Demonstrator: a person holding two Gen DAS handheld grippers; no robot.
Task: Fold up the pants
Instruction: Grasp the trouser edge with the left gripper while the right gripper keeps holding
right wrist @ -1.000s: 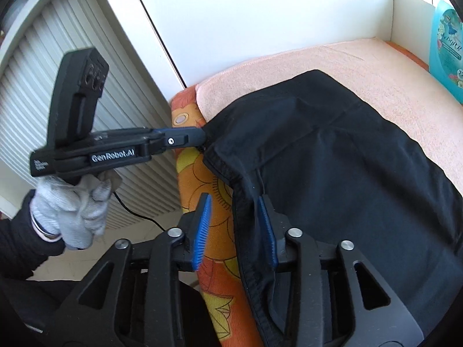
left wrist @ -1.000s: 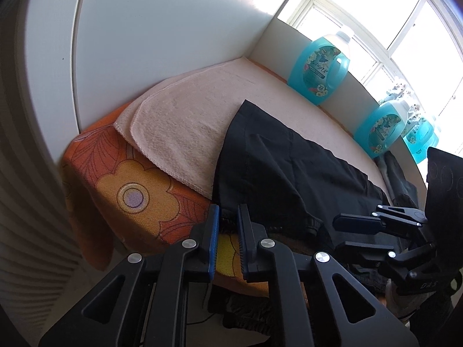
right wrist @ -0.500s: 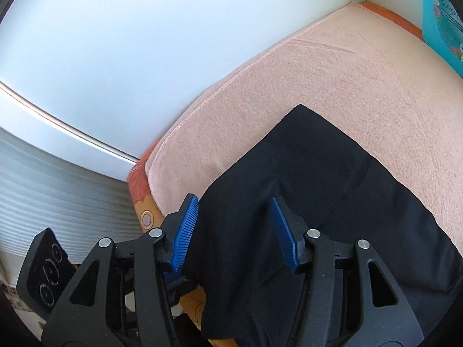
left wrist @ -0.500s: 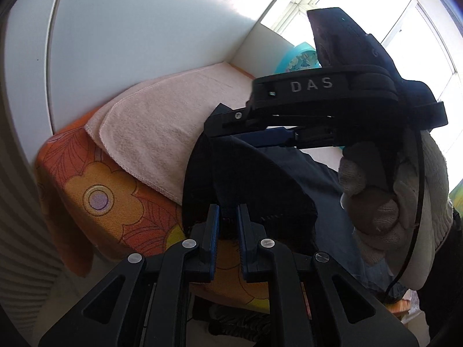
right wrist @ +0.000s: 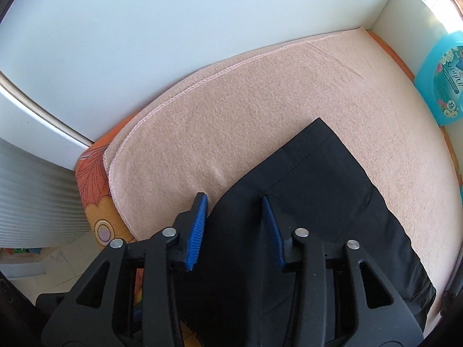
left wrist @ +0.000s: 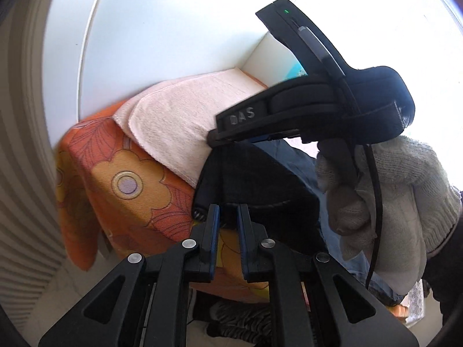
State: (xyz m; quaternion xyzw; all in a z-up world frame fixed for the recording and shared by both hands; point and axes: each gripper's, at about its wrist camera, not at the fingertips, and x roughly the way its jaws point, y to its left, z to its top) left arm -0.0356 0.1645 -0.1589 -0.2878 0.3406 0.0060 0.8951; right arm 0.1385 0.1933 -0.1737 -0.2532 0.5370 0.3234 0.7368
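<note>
Here left tongs (left wrist: 227,217) pinch black pants (left wrist: 254,179).

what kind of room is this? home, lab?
Likely a home laundry or utility corner. The black pants lie on a pink towel spread over an orange floral cloth between white panels, with a blue detergent-type bottle beside a bright window.

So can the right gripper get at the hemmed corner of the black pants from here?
Probably yes: the right gripper is open, and the hemmed corner of the black pants lies flat just ahead with nothing over it.
</note>
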